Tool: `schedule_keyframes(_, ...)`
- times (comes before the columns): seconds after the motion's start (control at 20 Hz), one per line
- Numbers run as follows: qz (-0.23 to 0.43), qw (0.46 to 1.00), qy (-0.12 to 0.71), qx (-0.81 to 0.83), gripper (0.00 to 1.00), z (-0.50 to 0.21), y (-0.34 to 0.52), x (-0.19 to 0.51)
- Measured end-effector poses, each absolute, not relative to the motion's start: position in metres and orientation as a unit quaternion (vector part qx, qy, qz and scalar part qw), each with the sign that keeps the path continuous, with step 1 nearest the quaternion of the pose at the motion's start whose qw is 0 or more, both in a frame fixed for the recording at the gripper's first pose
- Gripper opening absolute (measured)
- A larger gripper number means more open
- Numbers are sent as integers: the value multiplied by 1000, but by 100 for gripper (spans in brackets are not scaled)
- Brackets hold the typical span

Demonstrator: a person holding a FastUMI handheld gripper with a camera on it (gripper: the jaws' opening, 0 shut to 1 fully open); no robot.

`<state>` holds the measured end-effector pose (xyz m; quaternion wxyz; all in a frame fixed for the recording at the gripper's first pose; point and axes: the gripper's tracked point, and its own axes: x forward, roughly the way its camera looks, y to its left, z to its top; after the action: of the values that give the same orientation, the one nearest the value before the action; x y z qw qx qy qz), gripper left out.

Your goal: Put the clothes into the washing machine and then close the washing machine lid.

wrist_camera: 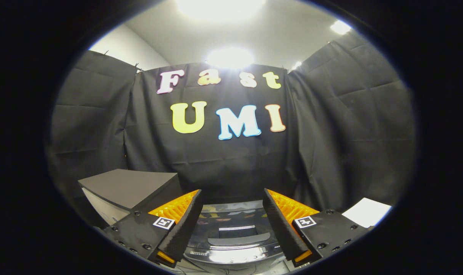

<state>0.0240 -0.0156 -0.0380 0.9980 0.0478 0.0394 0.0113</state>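
Hand-held gripper released, holding nothing, above the washing machine.
Lid looks down; clothes unseen, so loading stage or finished, can't tell.

Gripper with ribbed jaws, square fiducial tags and screw-studded dark mounting plates.

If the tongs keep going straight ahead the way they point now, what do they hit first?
Probably the black booth wall. The open tongs aim above the washing machine, which sits low between the fingers with its lid down, though depth is hard to judge.
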Motion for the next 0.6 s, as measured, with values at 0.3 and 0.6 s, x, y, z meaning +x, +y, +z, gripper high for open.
schedule_keyframes(0.3, -4, 999, 35, 36, 98, -39, -28, -7)
schedule_keyframes(0.6, 2, 999, 26, 46, 98, -46, -17, -14)
